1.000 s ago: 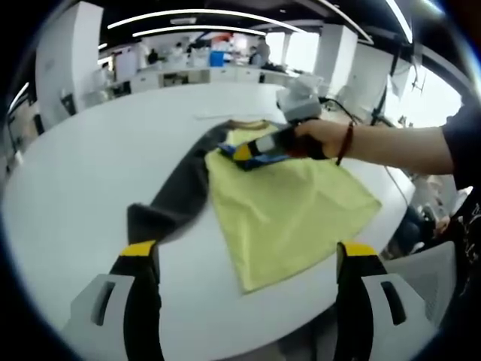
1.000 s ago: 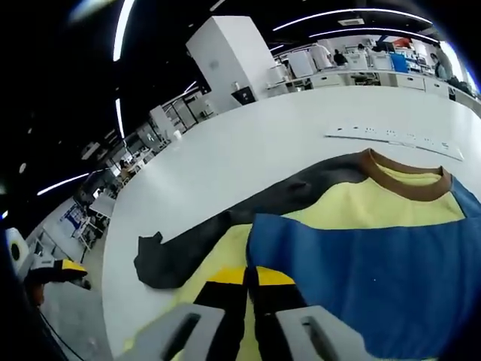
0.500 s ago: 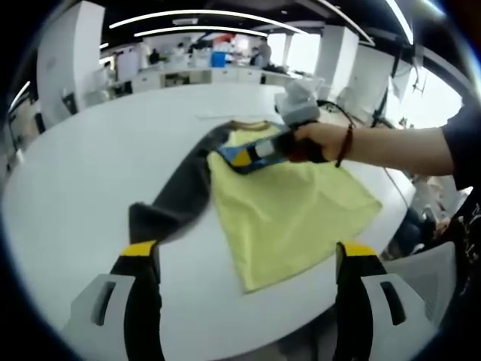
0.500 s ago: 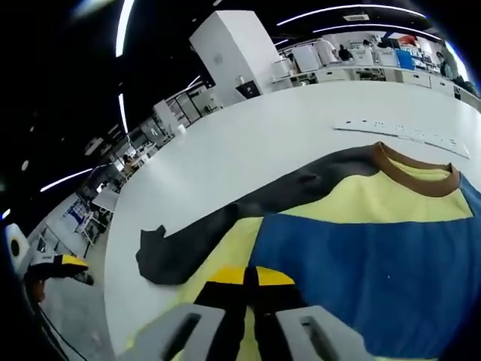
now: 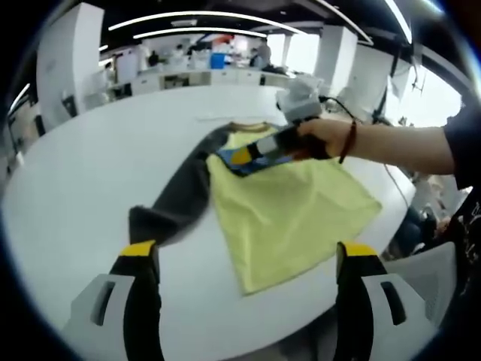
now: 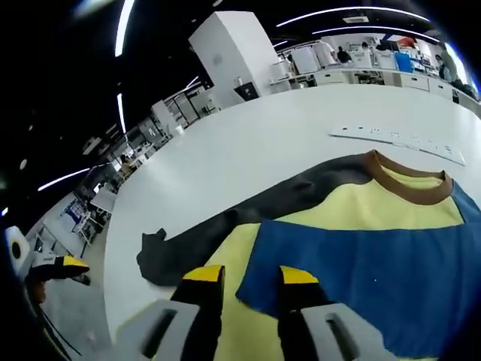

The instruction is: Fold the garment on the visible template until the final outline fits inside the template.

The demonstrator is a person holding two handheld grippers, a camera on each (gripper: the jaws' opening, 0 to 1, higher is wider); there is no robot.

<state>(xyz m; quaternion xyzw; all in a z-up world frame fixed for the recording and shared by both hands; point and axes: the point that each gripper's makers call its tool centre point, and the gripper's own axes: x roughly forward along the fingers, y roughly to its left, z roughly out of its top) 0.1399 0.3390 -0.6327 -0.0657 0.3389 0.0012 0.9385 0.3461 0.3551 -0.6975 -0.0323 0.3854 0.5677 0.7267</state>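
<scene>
**Shirt flat on table, both grippers open**

Table [image 5: 83,158] – big, white, rounded; carries everything. A pale strip [image 6: 394,140] lies on it just past the collar, toward the far edge; too small to tell what it is.

Shirt [image 5: 293,210] – spread flat on the right half of the tabletop in the left gripper view, its hem reaching the near-right edge. Yellow body, blue panel [image 6: 376,278] folded over it, brown collar [image 6: 406,184] at the far end. Dark sleeve [image 5: 180,195] runs out from the body toward the table's middle, cuff lying flat.

Right gripper [image 6: 244,277] – jaws apart, nothing clamped; the blue panel's corner sits just at the gap between the tips. In the left gripper view it hangs over the collar end, held by a hand [image 5: 319,139].

Left gripper [image 5: 248,252] – jaws wide apart, holding nothing, at the near edge, well apart from the sleeve cuff.
</scene>
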